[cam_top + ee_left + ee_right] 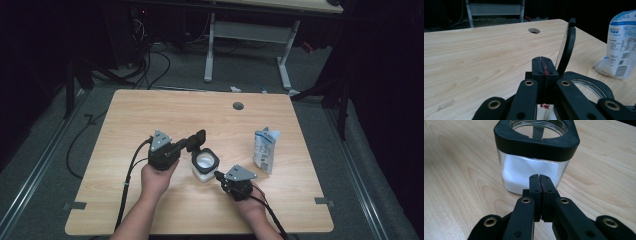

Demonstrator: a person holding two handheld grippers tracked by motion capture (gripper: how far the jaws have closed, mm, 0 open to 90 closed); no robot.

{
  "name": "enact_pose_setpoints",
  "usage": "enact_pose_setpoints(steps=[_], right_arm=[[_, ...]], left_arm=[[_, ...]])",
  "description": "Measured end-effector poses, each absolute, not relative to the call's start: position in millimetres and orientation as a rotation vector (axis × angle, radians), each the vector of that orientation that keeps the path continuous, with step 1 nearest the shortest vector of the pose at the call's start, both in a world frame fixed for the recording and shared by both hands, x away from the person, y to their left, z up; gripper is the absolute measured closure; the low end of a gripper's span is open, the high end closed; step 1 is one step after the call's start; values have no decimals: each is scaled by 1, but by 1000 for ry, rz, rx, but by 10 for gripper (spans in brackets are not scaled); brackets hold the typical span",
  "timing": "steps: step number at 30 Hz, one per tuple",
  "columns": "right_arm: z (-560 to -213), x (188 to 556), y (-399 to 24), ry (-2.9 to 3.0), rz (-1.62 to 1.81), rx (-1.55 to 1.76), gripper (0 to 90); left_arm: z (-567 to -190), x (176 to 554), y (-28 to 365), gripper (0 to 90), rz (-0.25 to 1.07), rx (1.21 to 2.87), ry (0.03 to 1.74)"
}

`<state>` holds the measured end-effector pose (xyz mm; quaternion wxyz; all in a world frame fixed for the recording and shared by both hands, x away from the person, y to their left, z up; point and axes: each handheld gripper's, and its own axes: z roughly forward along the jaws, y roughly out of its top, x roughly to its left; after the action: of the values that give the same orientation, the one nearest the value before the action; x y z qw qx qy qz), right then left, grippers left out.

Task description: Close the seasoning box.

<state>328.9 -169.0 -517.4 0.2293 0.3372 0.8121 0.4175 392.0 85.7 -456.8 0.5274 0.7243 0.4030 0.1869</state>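
Note:
A square glass jar [204, 165] with a black rim [536, 142] stands mid-table, part full of white powder [524, 173]. Its black hinged lid [567, 47] stands upright and open at the jar's far-left side [198, 139]. My left gripper [194, 142] is shut with nothing between its jaws; in the left gripper view its tips [543, 63] sit just left of the lid, above the jar's rim [586, 81]. My right gripper [218, 174] is also shut and empty, its tips [539, 179] right at the jar's near glass wall.
A white and blue pouch [265, 149] [621, 45] stands right of the jar. A round cable hole [238, 105] [534, 30] lies near the table's far edge. A small clear scrap [446, 105] lies on the wood. Desk legs [209, 50] and cables are on the floor beyond.

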Motion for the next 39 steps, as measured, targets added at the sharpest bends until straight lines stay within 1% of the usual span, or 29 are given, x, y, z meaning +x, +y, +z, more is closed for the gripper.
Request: enact_pose_setpoints(steps=[9,16,22,28,31,39], right_arm=[[-518,329,-169,2234,1148,921,887],[-517,329,-169,2228,1149,929,884],[-517,329,-170,2232,1152,925,887],[-517,326,-175,2237,1143,938,898],[-517,325,-179,2228,1145,945,898],[-517,325,-188,2215,1141,969,898]], left_arm=[[-460,377,77,899,441,1745,910],[-465,368,75,898,434,1745,901],[-477,359,81,898,453,1767,927],[-504,353,83,898,413,1828,988],[-512,352,79,899,401,1857,987],[-516,354,68,899,390,1852,1002]])
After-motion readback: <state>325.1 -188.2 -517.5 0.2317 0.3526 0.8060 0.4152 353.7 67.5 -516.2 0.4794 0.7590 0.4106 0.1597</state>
